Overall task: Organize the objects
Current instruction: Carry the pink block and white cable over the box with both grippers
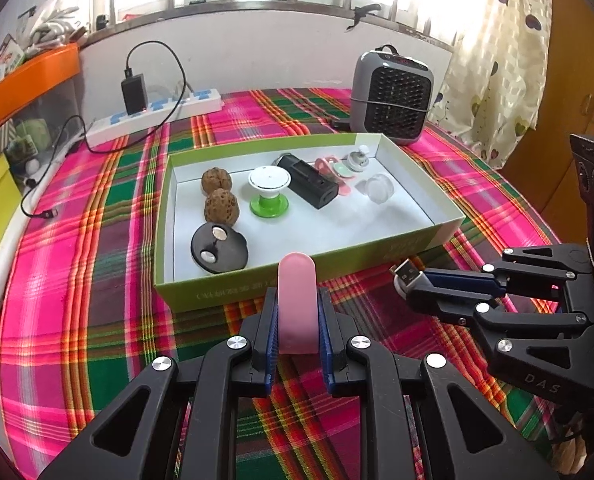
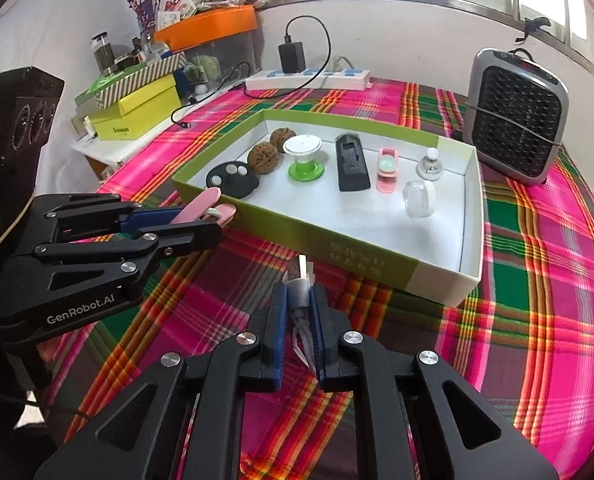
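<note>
My left gripper (image 1: 297, 320) is shut on a pink clip (image 1: 296, 280), which stands up between the blue pads just in front of the green box (image 1: 233, 292). In the right wrist view the same pink clip (image 2: 205, 202) pokes out of the left gripper (image 2: 219, 222) beside the box's near corner. My right gripper (image 2: 299, 300) is shut on a white USB stick (image 2: 298, 278), plug end forward, close to the box's front wall (image 2: 357, 248). Inside the box lie two walnuts (image 1: 221, 194), a black disc (image 1: 219, 248), a white-and-green stand (image 1: 269, 190), a black case (image 1: 309, 182) and several small pieces.
A grey fan heater (image 1: 391, 100) stands behind the box at the right. A white power strip (image 1: 157, 116) with a black charger and loose cable (image 1: 37, 208) lies at the back left. Yellow and striped boxes (image 2: 137, 108) crowd the left edge. Plaid cloth (image 1: 97, 320) covers the table.
</note>
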{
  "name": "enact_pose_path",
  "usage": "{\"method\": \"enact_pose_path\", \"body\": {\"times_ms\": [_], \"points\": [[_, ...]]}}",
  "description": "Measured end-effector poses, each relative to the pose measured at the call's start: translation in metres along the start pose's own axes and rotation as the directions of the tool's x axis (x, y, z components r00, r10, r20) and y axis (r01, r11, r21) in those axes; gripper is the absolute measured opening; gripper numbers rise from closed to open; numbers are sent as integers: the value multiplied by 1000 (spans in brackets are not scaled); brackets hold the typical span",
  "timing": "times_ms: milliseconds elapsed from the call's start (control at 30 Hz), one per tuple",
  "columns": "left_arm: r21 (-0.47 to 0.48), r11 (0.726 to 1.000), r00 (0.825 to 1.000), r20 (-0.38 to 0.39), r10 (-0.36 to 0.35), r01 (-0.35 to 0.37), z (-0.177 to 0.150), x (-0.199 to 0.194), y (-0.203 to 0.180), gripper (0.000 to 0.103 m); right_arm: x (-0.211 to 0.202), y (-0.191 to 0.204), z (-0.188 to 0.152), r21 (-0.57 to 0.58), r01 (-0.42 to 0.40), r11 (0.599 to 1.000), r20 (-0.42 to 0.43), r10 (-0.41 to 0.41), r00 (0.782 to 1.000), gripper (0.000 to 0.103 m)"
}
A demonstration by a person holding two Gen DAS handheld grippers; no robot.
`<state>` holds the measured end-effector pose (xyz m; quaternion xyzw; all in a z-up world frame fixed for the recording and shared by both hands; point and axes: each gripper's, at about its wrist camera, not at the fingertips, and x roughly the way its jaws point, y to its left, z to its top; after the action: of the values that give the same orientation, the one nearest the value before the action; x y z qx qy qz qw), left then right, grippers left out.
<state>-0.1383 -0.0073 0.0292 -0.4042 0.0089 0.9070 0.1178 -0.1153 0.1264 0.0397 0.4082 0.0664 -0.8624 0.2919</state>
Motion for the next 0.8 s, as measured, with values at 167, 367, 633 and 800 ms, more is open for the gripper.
{"method": "enact_pose_path", "body": {"times_ms": [167, 367, 633, 800], "points": [[8, 1000, 1000, 13, -1, 1, 6, -4, -3, 16, -10, -5, 7, 13, -4, 1000, 29, 3, 1000, 12], [16, 1000, 1000, 27, -4, 4, 15, -7, -4, 16, -21, -13, 16, 30, 6, 1000, 58, -7, 998, 12], [15, 1000, 1000, 23, -18, 17, 30, 5, -5, 16, -17, -26, 34, 77, 72, 994, 55, -77, 996, 12], [5, 1000, 1000, 9, -12, 12, 37, 16, -2, 16, -9, -39, 46, 134, 70, 989, 52, -78, 996, 12]]}}
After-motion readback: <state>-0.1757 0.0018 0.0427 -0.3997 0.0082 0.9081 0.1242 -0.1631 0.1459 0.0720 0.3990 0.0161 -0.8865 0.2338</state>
